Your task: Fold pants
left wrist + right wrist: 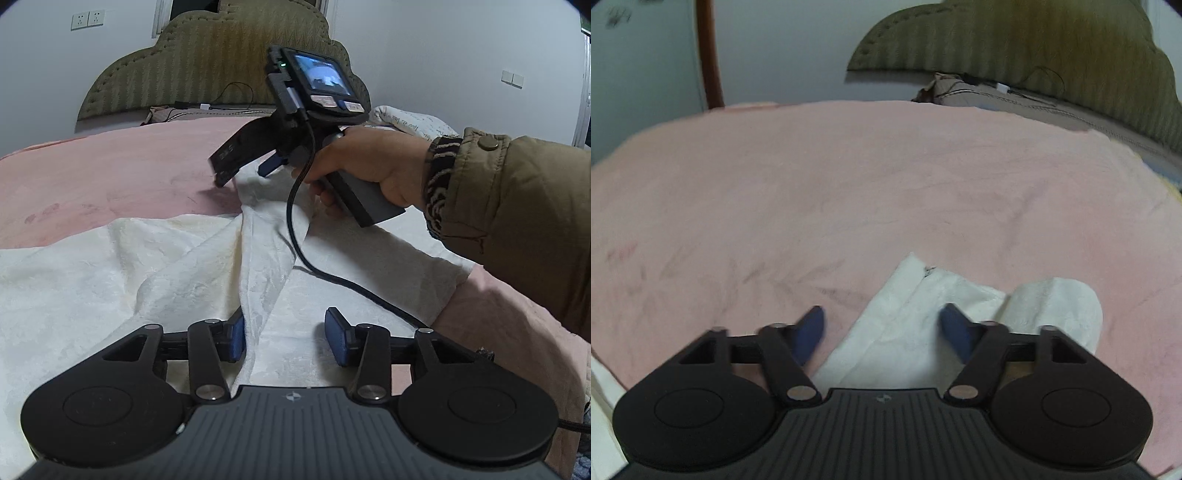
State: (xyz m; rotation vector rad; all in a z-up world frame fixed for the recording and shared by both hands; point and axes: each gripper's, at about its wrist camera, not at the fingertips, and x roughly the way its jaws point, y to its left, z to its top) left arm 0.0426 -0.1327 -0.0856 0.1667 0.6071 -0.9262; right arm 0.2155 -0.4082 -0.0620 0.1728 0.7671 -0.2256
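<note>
White textured pants (pixel 110 266) lie crumpled across a pink blanket (pixel 110 177). A raised ridge of the cloth runs up between the blue pads of my left gripper (pixel 288 339). It brushes the left pad, and the jaws stand apart. Further up, a person's hand (pixel 365 162) holds my right gripper (pixel 243 175) just over the far edge of the pants. In the right wrist view a flat corner of the pants (pixel 908 325) lies between the spread fingers of that gripper (pixel 884 332), not pinched. A rolled fold (pixel 1060 306) lies to its right.
An olive padded headboard (pixel 229 62) and a pillow with cables (pixel 177 110) stand at the bed's far end. A black cable (pixel 295 229) trails over the pants from the right gripper. An olive sleeve (pixel 517 206) fills the right. Bare pink blanket (pixel 849 184) stretches ahead.
</note>
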